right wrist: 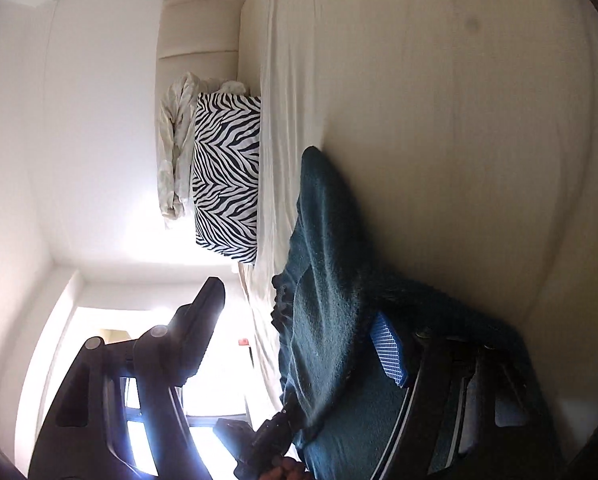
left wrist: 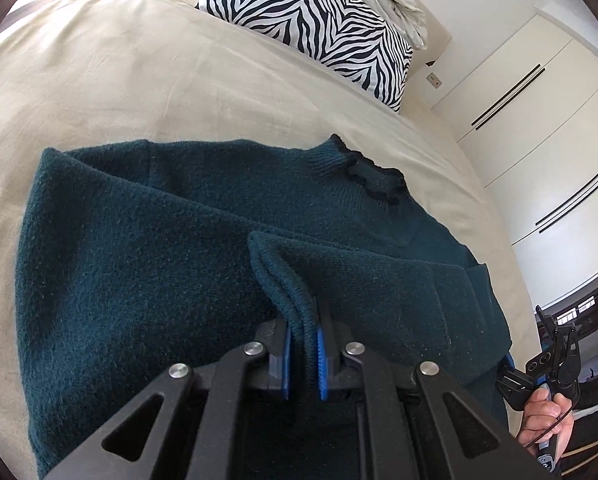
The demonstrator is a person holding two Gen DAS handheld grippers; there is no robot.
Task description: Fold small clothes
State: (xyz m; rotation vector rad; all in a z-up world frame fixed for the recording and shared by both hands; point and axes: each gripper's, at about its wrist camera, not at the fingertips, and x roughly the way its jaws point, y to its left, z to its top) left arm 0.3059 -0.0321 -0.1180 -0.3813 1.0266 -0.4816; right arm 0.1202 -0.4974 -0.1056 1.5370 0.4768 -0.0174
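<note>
We work on a wide bed (left wrist: 99, 80) under a beige sheet; it gives a flat surface for folding. A zebra pillow (left wrist: 319, 28) and a crumpled pale cover (left wrist: 395, 4) sit at its head, well apart from the job, with white closet doors (left wrist: 539, 120) beyond the bed's edge.

The sweater (left wrist: 139, 260), dark teal knit, lies spread on the near part of the bed with its frilled collar (left wrist: 363, 172) pointing away from us. One sleeve appears already laid across the body, so we judge the fold partly made.

Our left gripper (left wrist: 305, 344) pinches a ribbed edge (left wrist: 295, 304) of the sweater, likely a cuff or hem, between its blue pads (left wrist: 322, 360); the jaws are pressed on doubled knit. We hold it raised so the layer can be carried over the body.

Our right gripper (right wrist: 299, 344) is turned sideways, its jaws spread wide. One blue pad (right wrist: 389, 354) lies against the sweater while the other finger (right wrist: 203, 320) stands free in the air, so it grips nothing. We judge it is set to steady or take the right edge.

Window glare washes out the lower left of the right view. We cannot tell which part the left gripper holds, and the sweater's near edge is cut off beneath both tools. The right hand (left wrist: 547, 416) shows only partly.
</note>
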